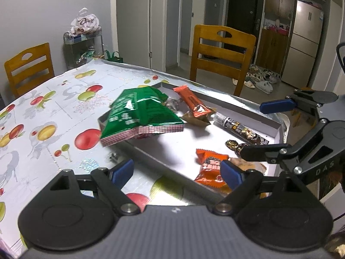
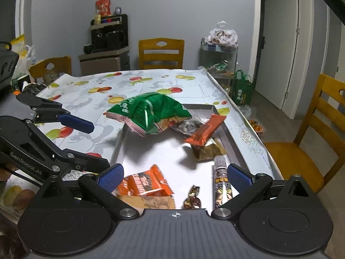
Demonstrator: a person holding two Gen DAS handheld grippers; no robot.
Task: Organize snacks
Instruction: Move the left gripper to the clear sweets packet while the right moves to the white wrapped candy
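A shallow white tray [image 1: 163,149] [image 2: 163,151] lies on the fruit-print table. A green snack bag [image 1: 138,114] [image 2: 148,112] rests over its far left rim. In the tray are an orange bar [image 1: 192,102] [image 2: 204,131], a brown packet [image 1: 197,119] [image 2: 204,151], a dark cartoon-print stick [image 1: 241,128] [image 2: 222,183], a gold-wrapped candy [image 1: 234,144] [image 2: 192,198], an orange packet [image 1: 212,170] [image 2: 144,183] and a tan packet [image 2: 146,201]. My left gripper [image 1: 176,170] [image 2: 86,146] is open and empty at the tray's near left edge. My right gripper [image 2: 175,172] [image 1: 256,129] is open and empty above the near end.
Wooden chairs [image 1: 220,51] [image 2: 310,146] stand around the table. A metal cart [image 1: 84,49] [image 2: 217,62] with bags stands by the wall. A fridge [image 1: 306,43] and shoes are beyond. A dark cabinet with appliances [image 2: 107,43] is at the back.
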